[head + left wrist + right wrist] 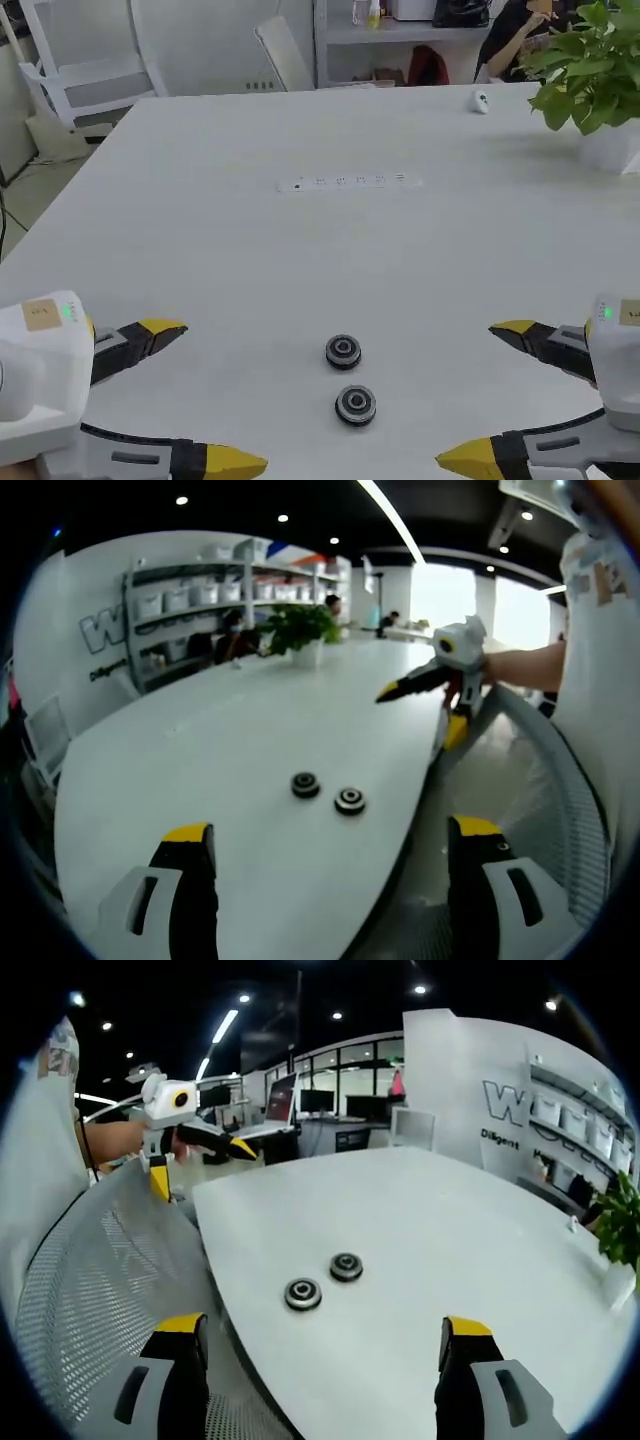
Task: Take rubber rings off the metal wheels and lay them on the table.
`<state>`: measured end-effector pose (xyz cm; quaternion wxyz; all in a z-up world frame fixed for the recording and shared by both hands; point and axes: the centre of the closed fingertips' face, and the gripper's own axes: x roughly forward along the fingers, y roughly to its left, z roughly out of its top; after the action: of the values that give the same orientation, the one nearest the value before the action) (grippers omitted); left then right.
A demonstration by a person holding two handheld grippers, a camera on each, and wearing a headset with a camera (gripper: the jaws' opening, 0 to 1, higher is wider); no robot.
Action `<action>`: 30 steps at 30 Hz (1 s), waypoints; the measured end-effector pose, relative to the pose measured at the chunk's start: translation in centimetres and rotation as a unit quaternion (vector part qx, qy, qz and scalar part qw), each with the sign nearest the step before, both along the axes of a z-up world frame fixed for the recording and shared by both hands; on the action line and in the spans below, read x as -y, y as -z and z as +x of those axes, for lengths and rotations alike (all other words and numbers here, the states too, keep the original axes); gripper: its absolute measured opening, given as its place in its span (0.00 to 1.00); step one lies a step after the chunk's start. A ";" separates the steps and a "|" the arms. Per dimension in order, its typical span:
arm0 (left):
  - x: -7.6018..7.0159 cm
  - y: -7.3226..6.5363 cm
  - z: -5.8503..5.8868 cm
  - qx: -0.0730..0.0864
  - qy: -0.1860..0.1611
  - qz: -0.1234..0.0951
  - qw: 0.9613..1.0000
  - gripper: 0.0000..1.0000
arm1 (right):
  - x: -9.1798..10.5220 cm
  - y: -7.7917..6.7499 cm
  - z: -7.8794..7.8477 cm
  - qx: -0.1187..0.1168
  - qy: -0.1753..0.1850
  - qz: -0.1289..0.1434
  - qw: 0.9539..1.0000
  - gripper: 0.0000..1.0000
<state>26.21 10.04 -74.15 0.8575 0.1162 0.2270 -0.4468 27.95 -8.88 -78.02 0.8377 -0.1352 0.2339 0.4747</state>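
Note:
Two small metal wheels with black rubber rings lie flat on the white table (300,250) near its front edge. In the head view one wheel (343,352) sits just beyond the other wheel (355,405). My left gripper (215,395) stands open to their left, and my right gripper (472,394) stands open to their right. Both are apart from the wheels and hold nothing. The left gripper view shows the wheels (305,784) (349,800) ahead of my left gripper (330,830), with the right gripper (420,718) beyond. The right gripper view shows the wheels (303,1293) (346,1266) ahead of my right gripper (320,1324), and the left gripper (200,1175) beyond.
A white power strip (350,181) is set into the table's middle. A potted plant (590,70) stands at the far right, with a small white object (481,101) near it. Chairs and shelves stand behind the table. A mesh chair back (110,1260) is by the front edge.

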 end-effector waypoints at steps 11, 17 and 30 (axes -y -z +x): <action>0.1 0.0 0.2 0.000 0.003 0.001 1.000 0.98 | 0.1 -0.1 0.2 0.002 -0.009 -0.009 1.000 0.88; 0.0 0.1 0.2 -0.001 0.003 0.002 1.000 0.97 | 0.0 0.0 0.2 0.000 -0.009 -0.011 1.000 0.87; 0.2 0.5 0.2 -0.006 0.006 0.003 1.000 0.97 | 0.2 0.4 0.0 -0.005 -0.008 -0.012 1.000 0.88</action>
<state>26.40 9.85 -74.62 0.8530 0.1177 0.2324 -0.4522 27.98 -9.05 -78.45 0.8313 -0.1447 0.2425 0.4788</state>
